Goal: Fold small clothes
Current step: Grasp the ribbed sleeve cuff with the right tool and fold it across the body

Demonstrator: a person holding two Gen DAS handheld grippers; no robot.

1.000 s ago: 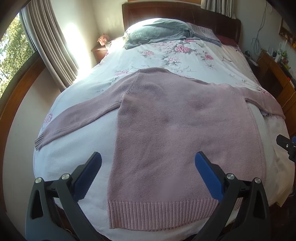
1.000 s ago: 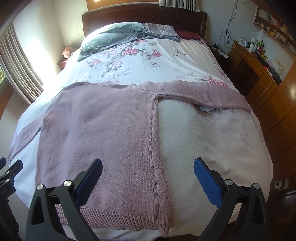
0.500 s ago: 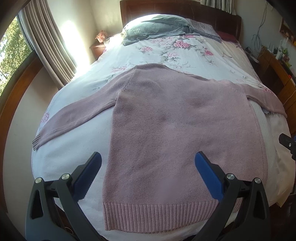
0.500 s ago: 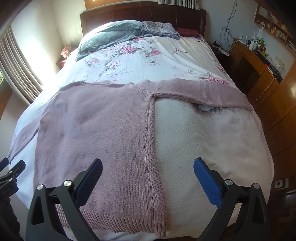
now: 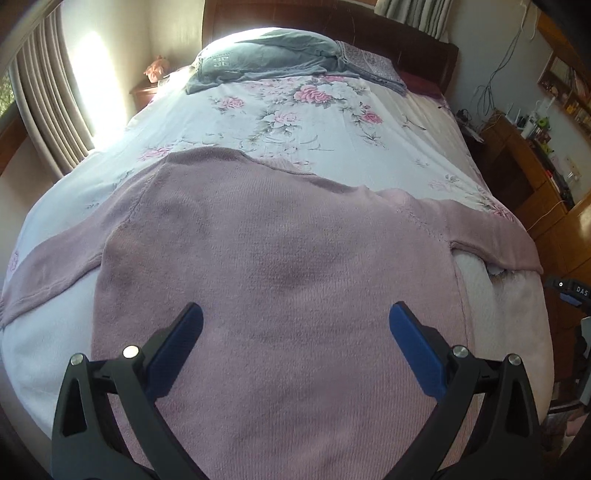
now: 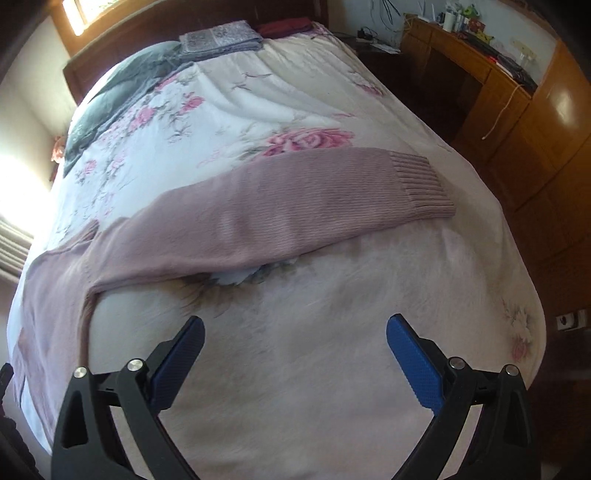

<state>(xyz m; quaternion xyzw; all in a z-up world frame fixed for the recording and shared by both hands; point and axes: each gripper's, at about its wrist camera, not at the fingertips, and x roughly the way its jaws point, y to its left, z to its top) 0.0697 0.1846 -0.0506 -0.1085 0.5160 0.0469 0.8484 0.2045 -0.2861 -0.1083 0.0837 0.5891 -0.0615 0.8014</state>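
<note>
2 tools are hovering over the bed [image 5: 332,122], and I am watching both with their blue pads spread wide and gripping nothing. My left tool [image 5: 295,321] is hanging above the body of the pink knitted sweater [image 5: 273,266], which is lying flat and face-down-or-up I cannot tell, across the foot half of the bed, with its neckline pointing toward the headboard [image 5: 369,33]. 1 sleeve is reaching out to each side of the sweater's body. My right tool [image 6: 295,332] is sitting over bare floral bedspread [image 6: 332,314] just beside the sweater's right edge, on the side nearer the wooden desk [image 6: 480,66]. Beyond that tool the right sleeve [image 6: 277,206] is stretching away from the sweater's body, its ribbed cuff [image 6: 421,184] lying flat near the bed's edge. Farther from the sweater, by the headboard, a grey pillow [image 5: 266,59] and a folded patterned cloth [image 5: 373,66] are resting.
</note>
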